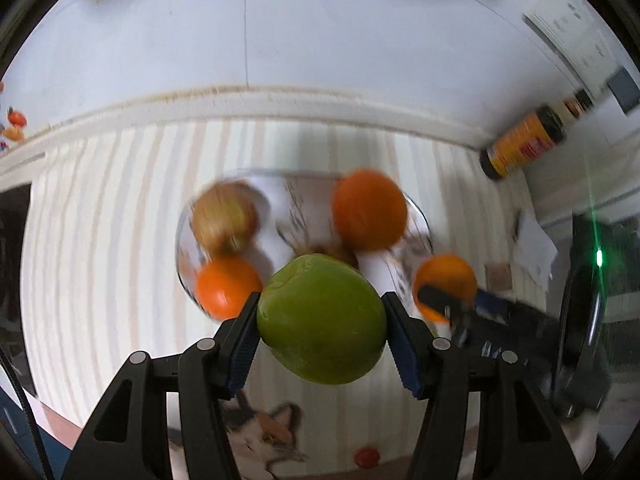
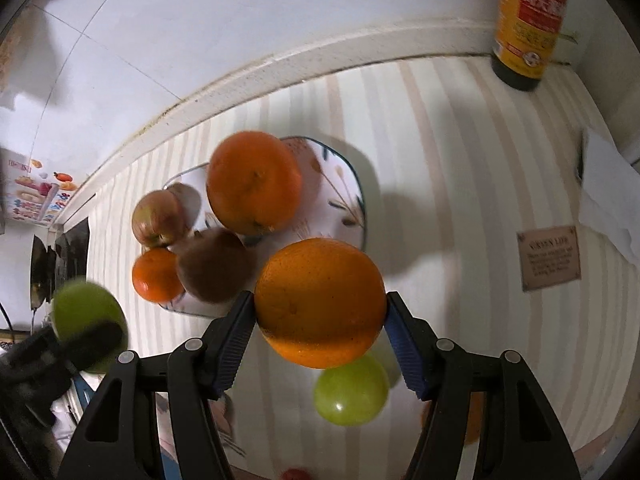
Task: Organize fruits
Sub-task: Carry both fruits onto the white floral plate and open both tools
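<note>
Two fruits ride toward one plate (image 2: 358,196): the left tool (image 1: 322,320) pinches a green apple (image 1: 322,320) across its widest girth, the right tool (image 2: 320,304) clamps an orange (image 2: 320,304) the same way, blue pads square on each side so neither round fruit can roll free. Both hang above the striped tabletop (image 2: 460,152), just short of the plate, where a big orange (image 2: 254,182), a small orange (image 2: 156,274), a reddish apple (image 2: 158,218) and a brown kiwi (image 2: 214,266) already crowd the left half. Open space on the plate's right likely awaits the carried pair. Another green fruit (image 2: 350,394) lies on the tabletop below; a sauce bottle (image 2: 528,20) stands by the wall.
</note>
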Tool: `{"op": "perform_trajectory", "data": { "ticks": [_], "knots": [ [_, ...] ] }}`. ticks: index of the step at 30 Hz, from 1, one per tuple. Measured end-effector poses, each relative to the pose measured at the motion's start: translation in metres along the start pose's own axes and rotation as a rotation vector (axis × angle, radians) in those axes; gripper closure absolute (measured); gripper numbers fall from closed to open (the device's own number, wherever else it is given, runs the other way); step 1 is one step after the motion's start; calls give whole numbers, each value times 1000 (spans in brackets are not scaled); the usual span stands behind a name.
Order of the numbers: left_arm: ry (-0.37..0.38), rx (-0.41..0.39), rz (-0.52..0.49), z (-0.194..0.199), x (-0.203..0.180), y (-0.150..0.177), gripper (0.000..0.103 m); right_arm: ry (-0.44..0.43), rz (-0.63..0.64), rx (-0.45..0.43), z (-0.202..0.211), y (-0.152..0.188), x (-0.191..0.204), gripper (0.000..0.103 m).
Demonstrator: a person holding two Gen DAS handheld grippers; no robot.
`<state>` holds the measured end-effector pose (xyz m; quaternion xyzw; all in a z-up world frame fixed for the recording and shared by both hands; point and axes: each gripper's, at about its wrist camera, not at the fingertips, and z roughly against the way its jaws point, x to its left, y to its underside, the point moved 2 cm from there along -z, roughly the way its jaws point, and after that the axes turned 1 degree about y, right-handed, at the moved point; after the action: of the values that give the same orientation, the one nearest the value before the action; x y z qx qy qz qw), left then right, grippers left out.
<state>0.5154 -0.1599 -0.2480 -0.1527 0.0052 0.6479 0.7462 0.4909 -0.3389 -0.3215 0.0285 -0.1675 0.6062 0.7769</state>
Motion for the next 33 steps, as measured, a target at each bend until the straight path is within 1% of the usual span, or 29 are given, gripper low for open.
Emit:
{"op": "perform_trajectory", "data": {
  "ticks": [2, 4, 6, 9, 13, 14, 18, 20, 23, 24, 25, 26, 27, 28, 33],
  "knots": [
    [-36, 2, 0, -9, 5, -17, 47, 10, 16, 3, -4, -4, 4, 36],
    [-68, 27, -8, -28, 10, -34, 47, 22, 29, 12, -11, -8, 7, 36],
    [-81, 71, -2, -46, 15, -47, 47, 37, 36, 17, -17, -12, 9, 36],
    [-78, 166, 2, -73, 18, -61, 47, 45, 53, 20, -19, -10, 10, 35],
    [-122, 216, -30, -94, 13, -71, 47, 35, 32, 43, -25, -4, 0, 35],
    [-132, 225, -37, -97, 11, -72, 47, 29, 27, 31, -26, -5, -1, 35],
    [-166, 259, -60, -110, 9, -74, 47, 21, 19, 38, -29, -6, 0, 35],
    [-174, 260, -63, -111, 8, -73, 46, 6, 12, 51, -31, -7, 1, 34],
    [-163, 271, -57, -113, 7, -72, 46, -26, -18, 67, -34, -8, -1, 33],
    [-163, 263, -55, -111, 7, -71, 44, -45, -25, 64, -33, -9, -1, 27],
    [-162, 253, -55, -109, 8, -71, 33, -59, -34, 64, -32, -10, -1, 21],
    [-167, 245, -61, -107, 8, -71, 19, -58, -36, 64, -30, -11, -1, 11],
    [-185, 230, -72, -104, 8, -71, 14, -58, -36, 62, -28, -12, -1, 9],
    [-193, 221, -73, -100, 9, -70, 9, -50, -35, 57, -26, -13, 0, 9],
    [-181, 175, -21, -81, 22, -58, 8, 18, -9, 44, -15, -14, -1, 9]
  ]
}}
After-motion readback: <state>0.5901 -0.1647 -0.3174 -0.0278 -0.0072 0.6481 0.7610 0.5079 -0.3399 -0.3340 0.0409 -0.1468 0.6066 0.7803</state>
